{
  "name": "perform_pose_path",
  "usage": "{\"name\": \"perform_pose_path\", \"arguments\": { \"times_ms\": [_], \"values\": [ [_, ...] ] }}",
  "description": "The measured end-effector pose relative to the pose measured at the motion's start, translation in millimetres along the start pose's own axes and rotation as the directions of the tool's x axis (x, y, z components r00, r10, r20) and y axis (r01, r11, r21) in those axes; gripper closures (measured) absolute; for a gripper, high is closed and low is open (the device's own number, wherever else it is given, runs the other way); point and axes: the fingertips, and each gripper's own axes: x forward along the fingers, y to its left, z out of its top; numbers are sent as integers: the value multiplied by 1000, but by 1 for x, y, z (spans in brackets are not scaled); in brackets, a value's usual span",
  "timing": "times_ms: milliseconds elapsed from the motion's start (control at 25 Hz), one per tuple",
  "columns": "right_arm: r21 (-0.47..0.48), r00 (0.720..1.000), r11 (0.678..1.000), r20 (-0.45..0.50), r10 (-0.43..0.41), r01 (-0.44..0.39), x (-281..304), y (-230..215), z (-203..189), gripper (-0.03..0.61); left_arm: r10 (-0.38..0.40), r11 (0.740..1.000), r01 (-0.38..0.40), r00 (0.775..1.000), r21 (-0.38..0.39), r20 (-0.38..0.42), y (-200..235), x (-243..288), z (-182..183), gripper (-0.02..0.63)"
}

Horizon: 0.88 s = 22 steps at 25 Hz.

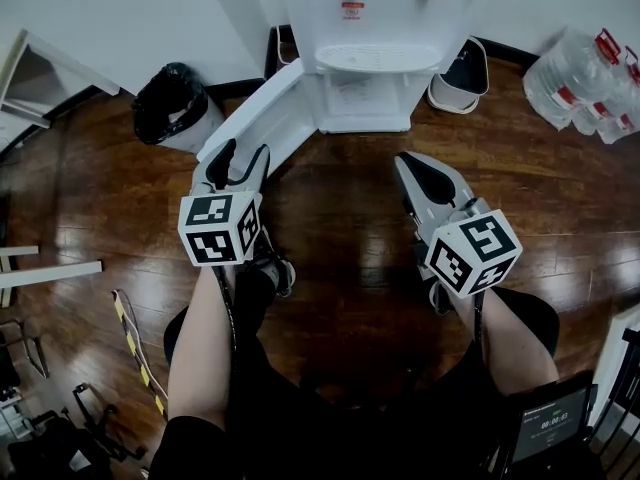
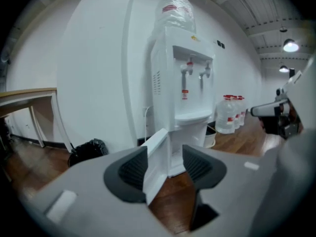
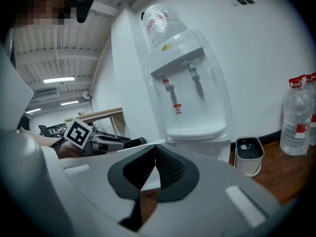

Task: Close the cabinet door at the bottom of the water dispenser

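Note:
The white water dispenser point(image 1: 365, 28) stands against the far wall. Its bottom cabinet door point(image 1: 262, 118) is swung wide open to the left. My left gripper point(image 1: 240, 158) is open and sits at the door's free edge. In the left gripper view the door's edge point(image 2: 157, 157) shows between the spread jaws of the left gripper point(image 2: 165, 167), and the pads do not press on it. My right gripper point(image 1: 410, 163) is shut on nothing and hovers over the floor in front of the dispenser, right of the door. In the right gripper view the right gripper point(image 3: 154, 157) points at the dispenser point(image 3: 187, 83).
A bin with a black bag point(image 1: 172, 103) stands left of the open door. A small white bin point(image 1: 462, 73) sits right of the dispenser, with several large water bottles point(image 1: 590, 78) further right. A desk point(image 1: 40, 78) is at the far left. The floor is dark wood.

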Motion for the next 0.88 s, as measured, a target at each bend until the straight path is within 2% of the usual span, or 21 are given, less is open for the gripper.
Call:
{"name": "perform_pose_path", "arguments": {
  "times_ms": [160, 280, 400, 480, 560, 640, 800, 880],
  "values": [
    [7, 1000, 1000, -4, -14, 15, 16, -9, 2, 574, 67, 997, -66, 996, 30, -54, 41, 13, -6, 351],
    [13, 1000, 1000, -3, -22, 22, 30, -13, 6, 574, 97, 995, -98, 992, -2, -84, 73, 23, -11, 351],
    [14, 1000, 1000, 1, -27, 27, 45, -18, 12, 574, 95, 992, -103, 989, -72, -109, 100, 33, -14, 351],
    [15, 999, 999, -2, -32, 32, 53, -22, 13, 574, 69, 995, -79, 982, -52, -175, 109, 40, -25, 351],
    [15, 999, 999, -9, -42, 42, 61, -29, 11, 574, 38, 999, -35, 958, 13, -283, 113, 47, -42, 351],
    [15, 998, 998, -13, -54, 54, 69, -37, 11, 574, 0, 999, 13, 927, 34, -375, 116, 54, -57, 351],
    [17, 997, 997, -19, -70, 71, 81, -42, 11, 574, -110, 993, 84, 896, -77, -431, 119, 57, -66, 365],
    [10, 997, 997, -23, -72, 72, 84, -38, 11, 574, -156, 988, 130, 879, -87, -451, 112, 55, -69, 424]
  ]
}}
